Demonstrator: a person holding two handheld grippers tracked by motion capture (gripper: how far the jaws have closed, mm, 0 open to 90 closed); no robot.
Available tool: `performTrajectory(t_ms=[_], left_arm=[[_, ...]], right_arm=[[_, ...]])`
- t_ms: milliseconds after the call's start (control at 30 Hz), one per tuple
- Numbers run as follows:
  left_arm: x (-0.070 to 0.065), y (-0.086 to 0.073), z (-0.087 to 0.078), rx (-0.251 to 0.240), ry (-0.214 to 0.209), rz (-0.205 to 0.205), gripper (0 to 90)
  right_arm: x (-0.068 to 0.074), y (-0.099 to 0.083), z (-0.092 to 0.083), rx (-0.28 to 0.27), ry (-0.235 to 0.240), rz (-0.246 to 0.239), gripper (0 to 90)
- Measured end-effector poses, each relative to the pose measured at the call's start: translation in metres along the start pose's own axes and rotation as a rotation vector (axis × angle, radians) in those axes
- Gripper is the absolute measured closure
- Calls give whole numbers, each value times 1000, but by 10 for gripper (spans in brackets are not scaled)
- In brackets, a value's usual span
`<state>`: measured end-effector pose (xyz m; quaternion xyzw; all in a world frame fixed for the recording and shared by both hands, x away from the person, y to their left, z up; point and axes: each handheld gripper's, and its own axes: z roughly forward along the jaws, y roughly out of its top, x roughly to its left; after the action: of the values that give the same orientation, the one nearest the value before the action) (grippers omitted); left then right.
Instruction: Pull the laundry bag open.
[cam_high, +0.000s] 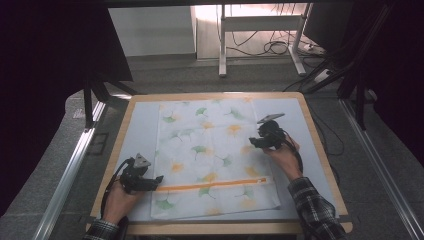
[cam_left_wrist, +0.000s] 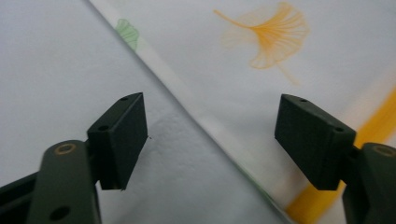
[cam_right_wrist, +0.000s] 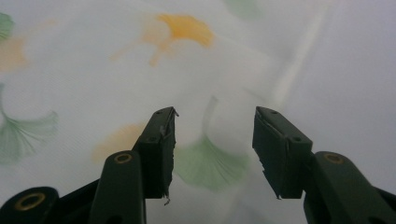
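A white cloth (cam_high: 212, 155) printed with green and orange ginkgo leaves lies spread flat over the middle of the surface (cam_high: 137, 130), its long sides running from the person's edge toward the far edge. An orange stripe (cam_high: 215, 184) crosses it near the person's end, running from the cloth's left edge most of the way to its right edge. The cloth looks folded, with a lighter crease line visible down its right part.

The left tool (cam_high: 156, 179) sits at the cloth's left edge, level with the orange stripe, held in the person's left hand (cam_high: 117, 200). In the left gripper view its jaws stand wide apart, released, one over the bare pale surface and the other over the cloth, with the cloth's edge (cam_left_wrist: 196, 116) passing between them; the pads press on nothing.

The right tool (cam_high: 252, 142) hovers over the right half of the cloth, well apart from the left one, held by the right hand (cam_high: 285, 157) with a plaid sleeve (cam_high: 312, 210) behind it. In the right gripper view its jaws are apart and released, with a green leaf print (cam_right_wrist: 210, 163) on the cloth seen between them; that view is blurred.
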<state>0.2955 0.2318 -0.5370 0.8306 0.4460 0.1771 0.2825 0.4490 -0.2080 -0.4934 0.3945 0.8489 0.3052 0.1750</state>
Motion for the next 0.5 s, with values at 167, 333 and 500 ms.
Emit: performTrajectory(t_ms=[167, 333, 500], left_arm=[[6, 3, 4, -6, -106, -27, 483], [12, 4, 4, -3, -108, -39, 760], [14, 10, 6, 8, -110, -1, 881]], right_arm=[[-11, -25, -3, 47, 37, 74, 474], [1, -31, -4, 83, 5, 56, 769], [9, -35, -11, 99, 15, 29, 876]])
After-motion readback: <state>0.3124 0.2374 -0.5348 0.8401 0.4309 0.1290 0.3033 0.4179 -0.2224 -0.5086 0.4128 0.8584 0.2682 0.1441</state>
